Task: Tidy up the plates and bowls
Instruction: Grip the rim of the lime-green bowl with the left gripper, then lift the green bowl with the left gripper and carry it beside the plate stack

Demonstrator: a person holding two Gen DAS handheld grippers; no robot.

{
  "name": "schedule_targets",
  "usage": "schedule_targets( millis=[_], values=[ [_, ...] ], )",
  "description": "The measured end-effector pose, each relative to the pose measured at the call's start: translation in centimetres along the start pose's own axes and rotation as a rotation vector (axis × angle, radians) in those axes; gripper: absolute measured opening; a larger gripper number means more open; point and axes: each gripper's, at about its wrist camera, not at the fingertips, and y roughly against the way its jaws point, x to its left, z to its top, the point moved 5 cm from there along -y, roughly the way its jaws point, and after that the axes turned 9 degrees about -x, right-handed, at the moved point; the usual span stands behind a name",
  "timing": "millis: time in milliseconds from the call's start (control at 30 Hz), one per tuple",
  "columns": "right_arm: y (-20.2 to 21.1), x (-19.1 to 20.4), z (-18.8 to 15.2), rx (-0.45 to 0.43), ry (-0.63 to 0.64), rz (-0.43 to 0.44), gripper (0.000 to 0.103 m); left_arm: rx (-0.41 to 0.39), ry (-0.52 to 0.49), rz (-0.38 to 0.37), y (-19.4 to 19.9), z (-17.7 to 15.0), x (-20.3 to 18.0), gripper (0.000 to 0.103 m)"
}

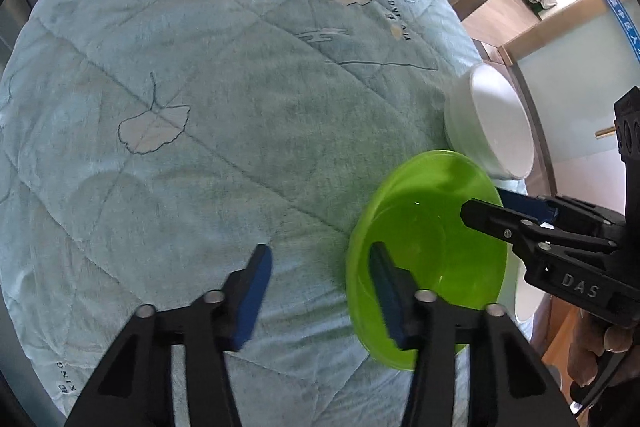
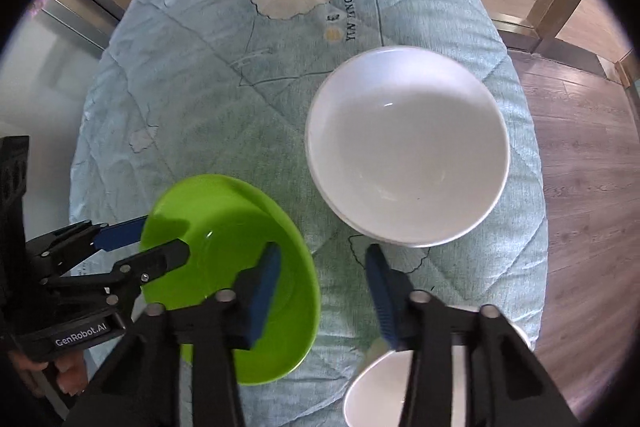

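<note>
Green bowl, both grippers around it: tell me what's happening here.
A person is sorting dishes on a teal quilted cloth. The left gripper and the right gripper each straddle opposite sides of the green bowl's rim, one finger inside and one outside. Both are open and neither is clamped on it. A large white bowl sits beside it, untouched, and another white dish lies nearer the person.

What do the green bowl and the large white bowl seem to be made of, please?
The green bowl looks like glossy plastic: vivid lime colour, a thin rim and small sharp highlights. The white bowl looks like glazed ceramic, though it could be melamine: it is opaque and thick-walled, with a smooth, soft sheen.
</note>
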Motion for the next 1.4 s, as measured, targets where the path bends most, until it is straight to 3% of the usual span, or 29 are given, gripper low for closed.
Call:
schedule_targets(
  millis=[100,167,267,567,833,1167,1400],
  values=[
    [-0.5,0.4,-0.2,0.019,-0.012,0.019,0.014,-0.001,0.014,-0.041,0.0,-0.1,0.0,0.026],
    [-0.9,0.8,-0.2,0.027,-0.009,0.02,0.012,-0.006,-0.001,-0.069,0.2,-0.1,-0.6,0.009],
    [-1.2,1.4,-0.3,0.025,0.021,-0.011,0.012,-0.013,-0.002,-0.072,0.1,0.0,-1.0,0.002],
    [-1.0,1.3,-0.7,0.013,-0.018,-0.004,0.012,-0.048,-0.026,-0.04,1.6,0.1,-2.0,0.001],
    [6.6,3.1,-1.1,-0.098,0.001,0.042,0.011,-0.157,-0.047,-0.031,10.5,-1.1,-3.7,0.001],
    [19.5,6.1,-6.9,-0.247,0.034,0.094,0.011,-0.294,-0.099,-0.009,24.9,-9.3,-8.4,0.001],
    [25.3,5.1,-12.7,-0.288,0.034,0.081,0.01,-0.281,-0.115,-0.038,29.4,-15.9,-12.8,0.001]
  ],
)
